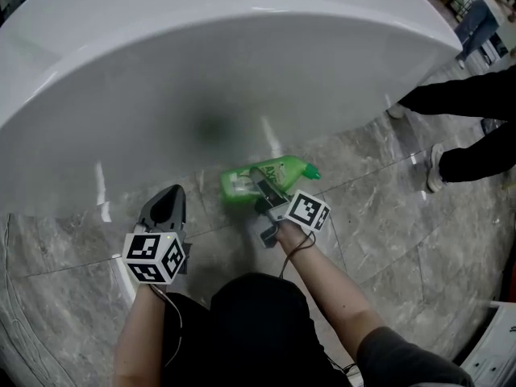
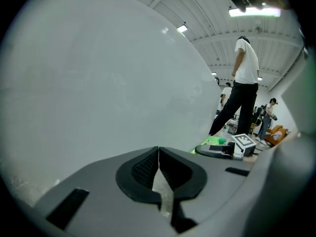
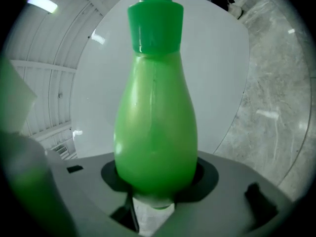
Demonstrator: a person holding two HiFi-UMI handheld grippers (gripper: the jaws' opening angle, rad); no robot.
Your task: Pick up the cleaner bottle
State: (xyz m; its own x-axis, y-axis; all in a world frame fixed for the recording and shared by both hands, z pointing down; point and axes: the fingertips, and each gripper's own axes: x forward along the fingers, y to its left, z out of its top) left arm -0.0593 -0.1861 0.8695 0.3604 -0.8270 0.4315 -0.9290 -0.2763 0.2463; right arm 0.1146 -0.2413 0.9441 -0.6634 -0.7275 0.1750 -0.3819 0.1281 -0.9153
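cleaner bottle (image 3: 155, 122): green, its wide body clamped between the jaws of the right gripper (image 1: 264, 185), cap pointing away | place: over the marble floor (image 1: 387, 216), beside the white tub's (image 1: 201, 71) outer wall | left gripper (image 2: 158, 167): jaws together, empty

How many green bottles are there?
1. The green bottle is held in the right gripper, over the stone floor beside the big white tub. Others could be hidden behind the tub.
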